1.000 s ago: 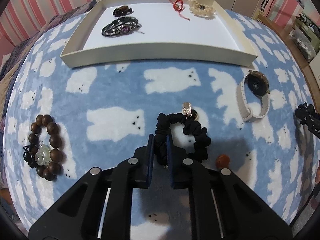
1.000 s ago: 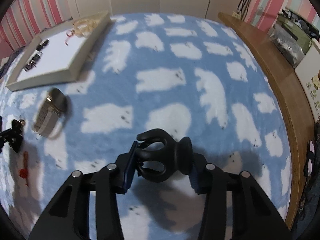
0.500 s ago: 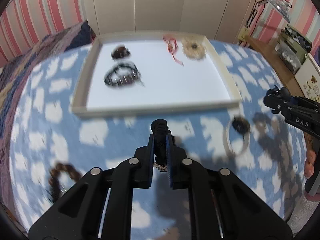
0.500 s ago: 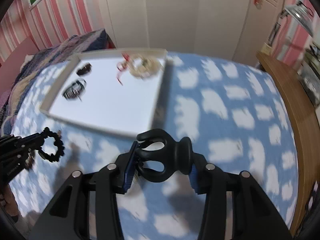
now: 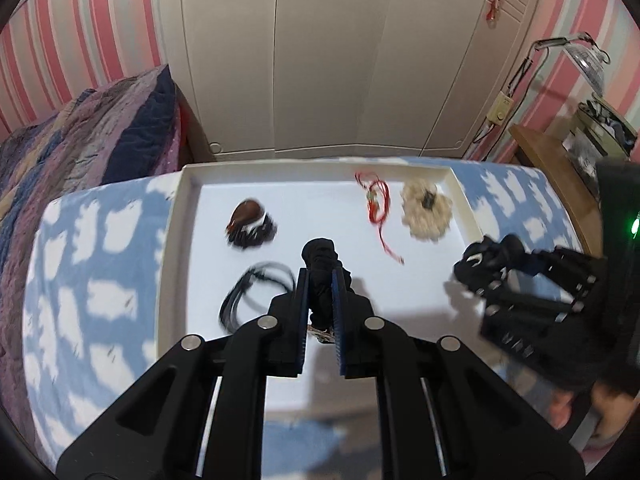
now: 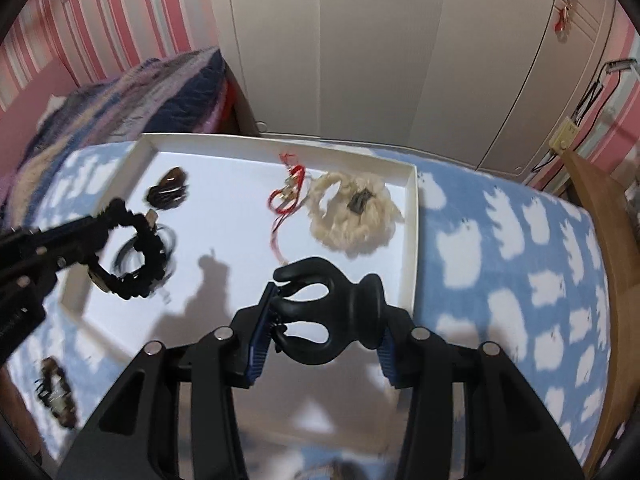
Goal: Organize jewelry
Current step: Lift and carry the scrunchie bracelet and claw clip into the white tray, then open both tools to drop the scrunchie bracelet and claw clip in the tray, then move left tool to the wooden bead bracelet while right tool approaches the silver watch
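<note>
With the left gripper (image 5: 320, 308) clamped on the black scrunchie (image 5: 322, 276) and the right gripper (image 6: 320, 334) holding the black claw clip (image 6: 326, 312), lower each onto bare tray (image 5: 176, 240) floor near its front edge, clear of the pieces already laid there.

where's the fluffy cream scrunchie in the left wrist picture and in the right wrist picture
Left wrist view: the fluffy cream scrunchie lies in the tray's far right corner, upper right of centre.
Right wrist view: the same scrunchie sits just above centre, near the tray's right wall.
Shared landmark: the red cord lies just left of it in the white tray.
</note>
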### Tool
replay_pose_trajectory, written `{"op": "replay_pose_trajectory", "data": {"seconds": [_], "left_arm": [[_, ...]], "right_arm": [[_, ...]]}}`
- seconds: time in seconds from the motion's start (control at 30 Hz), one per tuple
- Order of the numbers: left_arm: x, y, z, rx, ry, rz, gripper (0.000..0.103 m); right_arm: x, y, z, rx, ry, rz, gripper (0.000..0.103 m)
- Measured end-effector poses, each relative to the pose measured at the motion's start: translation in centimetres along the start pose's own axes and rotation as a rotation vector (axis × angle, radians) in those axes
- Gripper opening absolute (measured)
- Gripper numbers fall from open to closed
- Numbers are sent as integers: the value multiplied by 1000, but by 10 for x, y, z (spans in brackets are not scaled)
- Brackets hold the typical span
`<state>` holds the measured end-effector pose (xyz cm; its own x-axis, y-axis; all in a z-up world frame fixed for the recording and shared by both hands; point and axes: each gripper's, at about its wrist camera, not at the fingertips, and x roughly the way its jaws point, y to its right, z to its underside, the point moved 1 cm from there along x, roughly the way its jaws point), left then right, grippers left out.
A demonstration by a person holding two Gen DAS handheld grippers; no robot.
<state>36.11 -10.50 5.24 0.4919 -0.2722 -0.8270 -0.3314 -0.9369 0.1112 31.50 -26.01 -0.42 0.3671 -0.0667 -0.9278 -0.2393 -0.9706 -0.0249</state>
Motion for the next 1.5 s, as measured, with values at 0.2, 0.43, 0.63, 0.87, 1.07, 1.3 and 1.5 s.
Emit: {"op": "replay_pose_trajectory", "data": {"seconds": [0.2, 0.43, 0.63, 0.87, 1.07, 1.3, 1.5], "left_arm": [[48, 0, -26, 18, -40, -14, 9], [83, -7, -40, 22, -58, -81, 9], [102, -16, -42, 1, -82, -113, 9], [107, -17, -35, 10, -114, -133, 18], [77, -12, -35, 27, -56, -130, 57], [18, -24, -22, -2, 19, -121, 85], [-28, -30, 15, -17, 55, -172, 96]], "right_arm": [[48, 8, -22, 35, -53, 26, 45], [80, 20, -45, 75, -52, 60, 45], [90, 26, -53, 79, -59, 54, 45], [86, 26, -51, 64, -59, 32, 54], [61, 28, -51, 54, -19, -9, 69], [15, 41, -35, 80, 32, -31, 71], [-31, 45, 4, 93, 94, -29, 87]]}}
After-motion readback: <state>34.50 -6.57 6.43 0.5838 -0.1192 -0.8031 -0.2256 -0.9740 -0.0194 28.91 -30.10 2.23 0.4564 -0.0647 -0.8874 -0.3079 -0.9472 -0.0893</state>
